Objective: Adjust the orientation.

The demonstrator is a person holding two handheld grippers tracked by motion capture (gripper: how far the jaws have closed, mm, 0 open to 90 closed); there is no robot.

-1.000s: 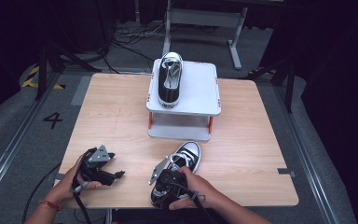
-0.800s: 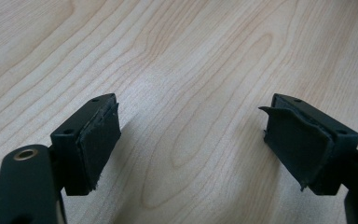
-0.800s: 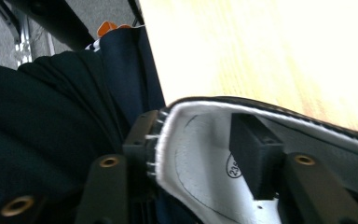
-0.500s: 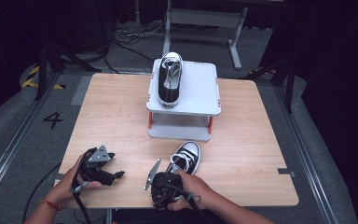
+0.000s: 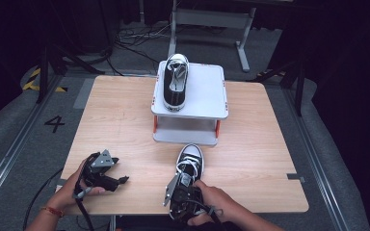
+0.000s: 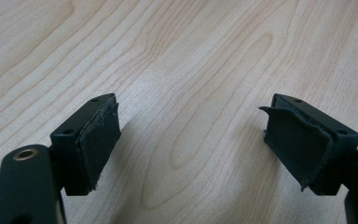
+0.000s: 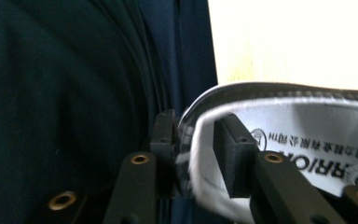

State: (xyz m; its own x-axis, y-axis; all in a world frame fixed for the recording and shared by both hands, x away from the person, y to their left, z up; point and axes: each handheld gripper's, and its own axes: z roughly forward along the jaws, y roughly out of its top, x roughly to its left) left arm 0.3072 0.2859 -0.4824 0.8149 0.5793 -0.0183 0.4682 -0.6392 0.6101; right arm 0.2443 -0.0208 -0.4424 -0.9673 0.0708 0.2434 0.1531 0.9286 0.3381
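The near shoe (image 5: 189, 166) has slid back toward the table's (image 5: 111, 125) front edge, away from the white stand (image 5: 202, 89) where its mate (image 5: 175, 86) already sits, so it looks freshly grabbed for lifting. The right gripper (image 7: 193, 154) has just been closing and now pinches the shoe's heel collar. The left gripper (image 6: 191, 140) rests gaping, empty, over bare wood.
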